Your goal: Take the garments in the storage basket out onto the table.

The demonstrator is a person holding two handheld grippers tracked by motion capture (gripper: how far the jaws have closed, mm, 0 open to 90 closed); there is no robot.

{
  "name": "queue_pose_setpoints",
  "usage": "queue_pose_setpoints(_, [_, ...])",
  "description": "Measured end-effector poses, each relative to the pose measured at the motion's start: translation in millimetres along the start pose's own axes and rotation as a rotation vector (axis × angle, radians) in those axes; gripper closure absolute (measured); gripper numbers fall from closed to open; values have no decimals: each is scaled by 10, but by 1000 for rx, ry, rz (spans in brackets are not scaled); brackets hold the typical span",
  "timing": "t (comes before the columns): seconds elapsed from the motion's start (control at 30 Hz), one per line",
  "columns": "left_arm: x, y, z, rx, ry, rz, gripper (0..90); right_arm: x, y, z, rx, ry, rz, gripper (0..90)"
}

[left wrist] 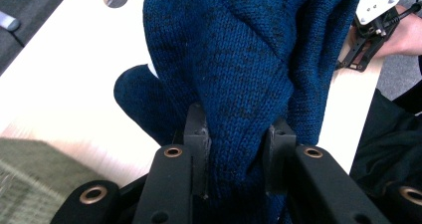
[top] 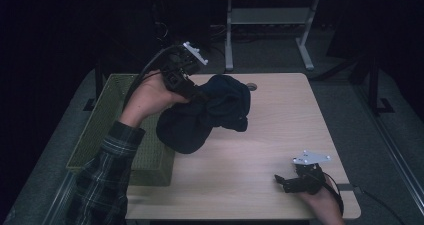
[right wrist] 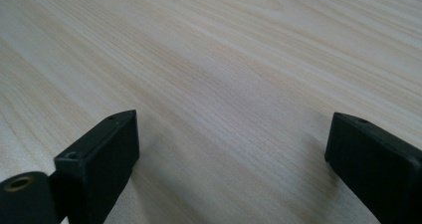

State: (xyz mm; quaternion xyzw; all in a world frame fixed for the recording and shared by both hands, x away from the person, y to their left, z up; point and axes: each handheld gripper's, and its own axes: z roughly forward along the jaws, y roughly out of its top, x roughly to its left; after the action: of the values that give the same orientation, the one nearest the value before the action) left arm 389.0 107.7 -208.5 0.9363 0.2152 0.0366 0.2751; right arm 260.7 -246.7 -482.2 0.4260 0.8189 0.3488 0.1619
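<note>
Desk [top: 260, 150] of pale wood carries the work, with a green mesh basket [top: 107, 130] hanging off its nine o'clock edge. Over the desk's ten o'clock quarter we hold a dark blue knitted garment [top: 207, 116], lifted in a bunch, its lower folds sagging toward the desk; whether they touch it we cannot tell. Our left claw [left wrist: 238, 152] is clamped on a thick fold of the knit, the wool squeezed between the two black pads. Our right claw [right wrist: 231, 144] rests at the five o'clock corner with its jaws wide apart and bare wood between them.

We judge the garment light, soft and limp: it will droop, stretch and slide under its own weight, so a single pinch leaves most of it dangling. It should not break or slip much, since the knit grips the pads. A second hold at a hem or cuff at the drooping end would control it better.

Folds hide the garment's shape, so we cannot say whether it is a sweater, hat or scarf. The basket's inside is too dim to read.
</note>
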Motion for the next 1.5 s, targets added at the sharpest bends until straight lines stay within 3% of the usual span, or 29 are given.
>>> queue_pose_setpoints(0.57, [-180,132,589,-22,-46,-21,708,-2,0,1,-3,-1,-3,65])
queue_pose_setpoints(1.07, [-384,204,1343,-3,-122,-3,706,-2,0,2,-4,0,-2,65])
queue_pose_setpoints(1.5, [-335,29,1928,37,-139,1,694,1,-1,1,-1,0,1,65])
